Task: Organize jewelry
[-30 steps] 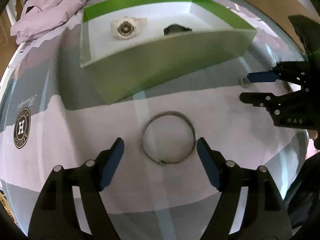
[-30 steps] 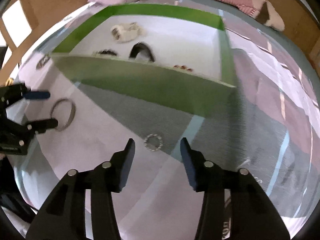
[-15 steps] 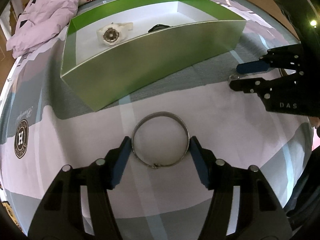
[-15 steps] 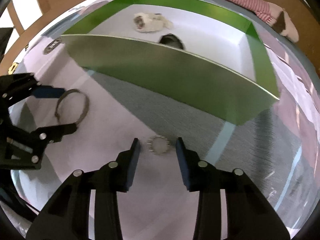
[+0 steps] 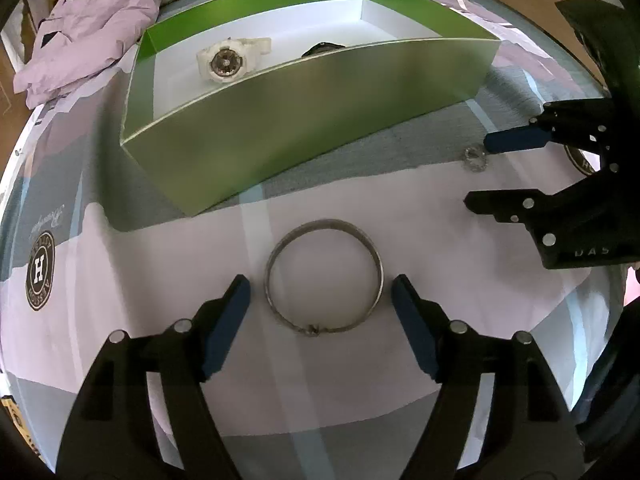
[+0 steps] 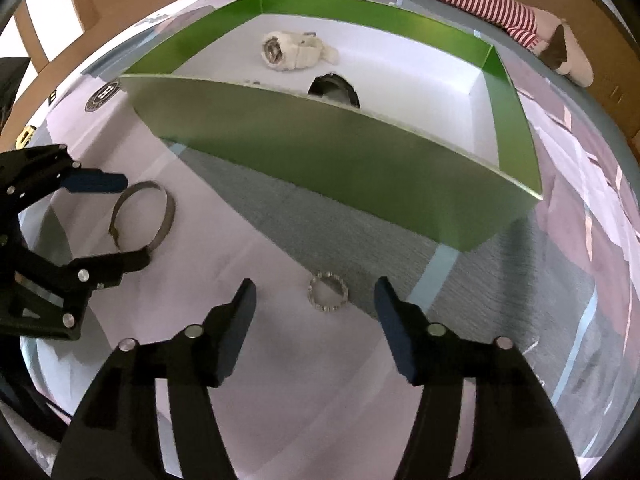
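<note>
Bangle [image 5: 324, 276] and ring [image 6: 328, 292] lie on patterned bedsheet [image 5: 460, 300].

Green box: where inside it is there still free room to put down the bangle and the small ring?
The green box has bare white floor at its right end, beyond the dark watch, and left of the white watch. The middle, around the two watches, is crowded.
</note>
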Available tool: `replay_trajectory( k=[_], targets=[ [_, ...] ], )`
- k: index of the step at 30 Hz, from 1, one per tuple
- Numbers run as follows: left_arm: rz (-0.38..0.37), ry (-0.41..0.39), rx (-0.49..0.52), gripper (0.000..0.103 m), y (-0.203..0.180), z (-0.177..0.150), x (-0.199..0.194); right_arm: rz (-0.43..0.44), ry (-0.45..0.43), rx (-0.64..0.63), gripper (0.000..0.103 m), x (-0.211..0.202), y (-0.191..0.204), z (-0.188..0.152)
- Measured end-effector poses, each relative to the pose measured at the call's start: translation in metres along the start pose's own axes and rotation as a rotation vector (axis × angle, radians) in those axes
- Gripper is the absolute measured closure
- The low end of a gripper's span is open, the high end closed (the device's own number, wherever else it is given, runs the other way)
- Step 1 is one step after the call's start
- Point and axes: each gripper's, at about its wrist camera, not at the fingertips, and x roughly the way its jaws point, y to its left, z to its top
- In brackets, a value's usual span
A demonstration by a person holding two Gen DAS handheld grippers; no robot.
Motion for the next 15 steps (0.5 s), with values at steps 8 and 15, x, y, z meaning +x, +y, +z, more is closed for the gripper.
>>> replay_trajectory(
  k=[8,15],
  targets=[
    [0.002,-0.024,-0.068,0.042,0.005,0.013,0.005,-0.01,-0.063,-0.029,0.08,0.003,0.012,0.006],
    [-0.041,-0.033,-0.055,0.034,0.006,0.011,-0.009,-0.004,-0.042,-0.013,0.052,-0.003,-0.004,0.003]
  ],
)
